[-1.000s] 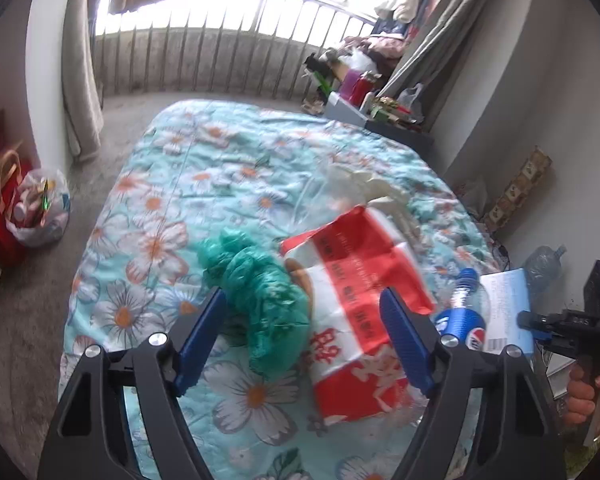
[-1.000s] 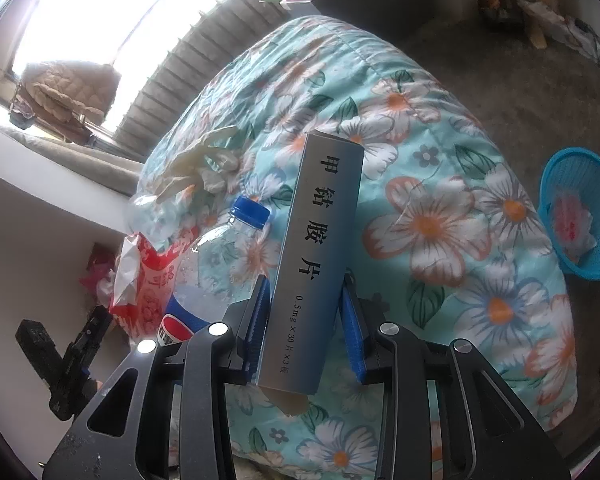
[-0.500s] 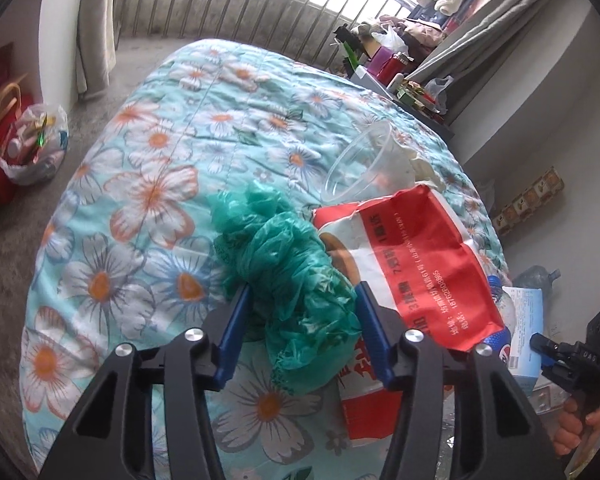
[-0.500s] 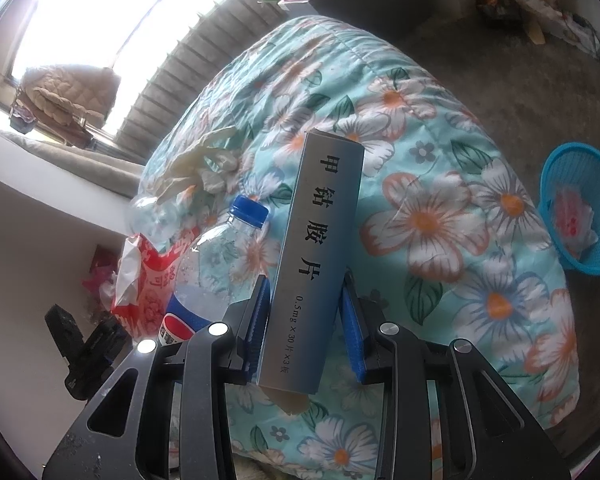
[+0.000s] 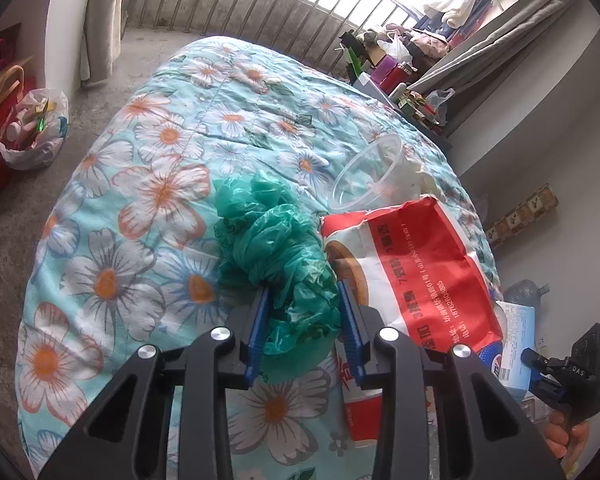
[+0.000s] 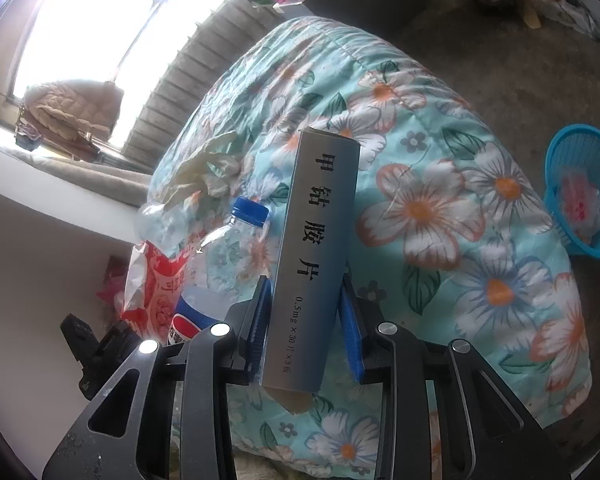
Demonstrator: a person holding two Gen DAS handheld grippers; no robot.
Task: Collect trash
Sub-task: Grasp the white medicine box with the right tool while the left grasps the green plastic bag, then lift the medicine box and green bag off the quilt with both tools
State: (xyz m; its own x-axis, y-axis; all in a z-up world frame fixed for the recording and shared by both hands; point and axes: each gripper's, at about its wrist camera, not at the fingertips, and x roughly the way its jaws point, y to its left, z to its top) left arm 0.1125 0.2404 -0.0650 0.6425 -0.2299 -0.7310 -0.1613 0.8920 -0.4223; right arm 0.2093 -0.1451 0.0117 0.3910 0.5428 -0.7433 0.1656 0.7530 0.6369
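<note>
A crumpled green plastic bag (image 5: 276,252) lies on the floral bed cover (image 5: 148,184). My left gripper (image 5: 302,312) is shut on its near end. Beside it on the right lie a red and white packaging bag (image 5: 412,264), also in the right wrist view (image 6: 152,280), and a clear plastic cup (image 5: 368,176) on its side. My right gripper (image 6: 304,308) is shut on a long grey medicine box (image 6: 314,256) and holds it above the bed's edge. A clear bottle with a blue cap (image 6: 220,264) lies left of the box. White crumpled tissue (image 6: 204,172) lies farther back.
A blue mesh basket (image 6: 580,196) holding some trash stands on the floor right of the bed. A white bag of rubbish (image 5: 32,132) and a red bag stand on the floor left of the bed. A cluttered table (image 5: 396,72) stands by the window.
My left gripper moved forward over the green bag and closed on it; its jaws were wide open a second ago. My right gripper still holds the box, almost unmoved.
</note>
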